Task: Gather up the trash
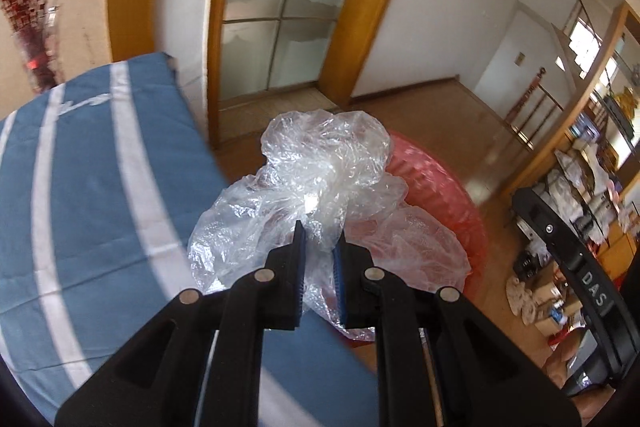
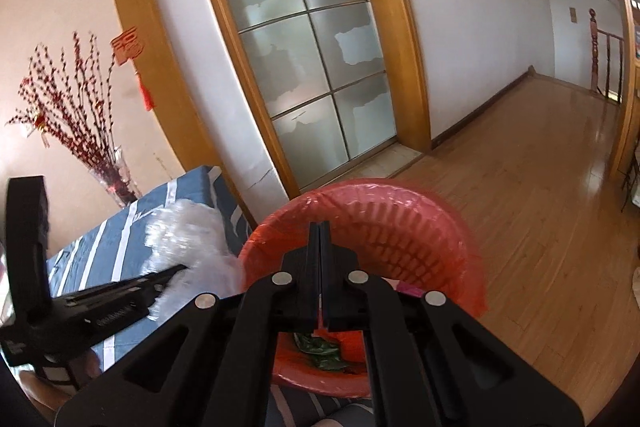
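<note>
While the left tongs pinch the crumpled clear plastic bag, carry it over the red bin at 1 o'clock — right tongs closed, empty — before letting go.

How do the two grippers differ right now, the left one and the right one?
The left gripper is clamped on a crumpled clear plastic bag; the right gripper is shut with nothing between its fingers. The left gripper is beside the red basket, over the blue striped cloth; the right points into the basket. Both are black.

wood floor, frosted glass door, white wall
</note>
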### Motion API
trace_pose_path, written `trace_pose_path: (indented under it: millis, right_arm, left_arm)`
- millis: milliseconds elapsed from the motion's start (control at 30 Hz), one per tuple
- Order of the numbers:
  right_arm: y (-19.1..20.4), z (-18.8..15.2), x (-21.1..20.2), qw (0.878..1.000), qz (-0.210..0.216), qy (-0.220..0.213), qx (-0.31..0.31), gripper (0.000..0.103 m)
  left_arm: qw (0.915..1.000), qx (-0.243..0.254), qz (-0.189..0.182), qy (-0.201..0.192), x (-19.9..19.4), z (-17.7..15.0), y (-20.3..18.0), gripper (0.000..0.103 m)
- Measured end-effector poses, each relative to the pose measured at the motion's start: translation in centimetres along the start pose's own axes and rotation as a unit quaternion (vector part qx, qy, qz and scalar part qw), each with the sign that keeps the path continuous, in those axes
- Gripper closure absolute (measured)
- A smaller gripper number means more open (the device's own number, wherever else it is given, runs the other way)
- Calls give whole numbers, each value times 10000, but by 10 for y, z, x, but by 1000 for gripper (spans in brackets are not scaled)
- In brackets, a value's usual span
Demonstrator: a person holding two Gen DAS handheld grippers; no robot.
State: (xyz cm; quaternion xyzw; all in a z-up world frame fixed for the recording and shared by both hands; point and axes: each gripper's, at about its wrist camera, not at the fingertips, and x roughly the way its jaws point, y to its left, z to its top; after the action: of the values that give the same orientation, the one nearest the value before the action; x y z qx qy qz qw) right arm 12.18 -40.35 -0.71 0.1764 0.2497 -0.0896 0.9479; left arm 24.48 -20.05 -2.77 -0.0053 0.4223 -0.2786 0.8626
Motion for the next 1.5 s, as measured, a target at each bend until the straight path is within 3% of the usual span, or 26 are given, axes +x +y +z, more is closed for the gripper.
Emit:
trace_pose_path:
  millis: [133,267,400,633,700,767,1000,1167,1367,1433,1500]
  right_arm:
    - [-16,-1,-4,9998,-157,28,138,102]
    - [-28,-5,-4,9993,-237,108,277,101]
    - [-29,-8,-4,9991,-261,156,299,101]
    - [-16,-12,-2,9994,-161,245,164,98]
    - [-11,-12,-2,9995,-156,240,109,87]
    - [-9,-12,-4,9997,-114,199,114,63]
    - [-5,-16,-19,9997,-214,97,-53,36]
    - [-1,-30,-33,9992,-322,127,-192,12]
    - [12,-49,-54,9979,-423,5,-501,9]
    - [18,-55,-62,9975,-344,-86,-609,2]
    - [24,-62,-70,9966,-239,-134,-771,2]
  left_arm:
    - [9996,158,-145,204,25,0,-24,83]
    - [9992,203,-82,345,46,-4,-29,59]
    - [9988,46,-116,468,53,-8,-17,53]
    - [9995,-103,-16,307,38,-10,2,45]
    - [9996,-152,-24,235,32,-10,6,43]
    - [9995,-203,-76,213,28,-9,6,40]
    - [9998,-182,37,-50,-2,-17,13,33]
    - [9977,-54,465,-495,-48,-41,22,24]
    - [9876,-10,1153,-1066,-102,-76,34,10]
    - [9826,-81,1397,-1217,-118,-90,39,7]
    - [9781,-188,1595,-1321,-133,-106,43,5]
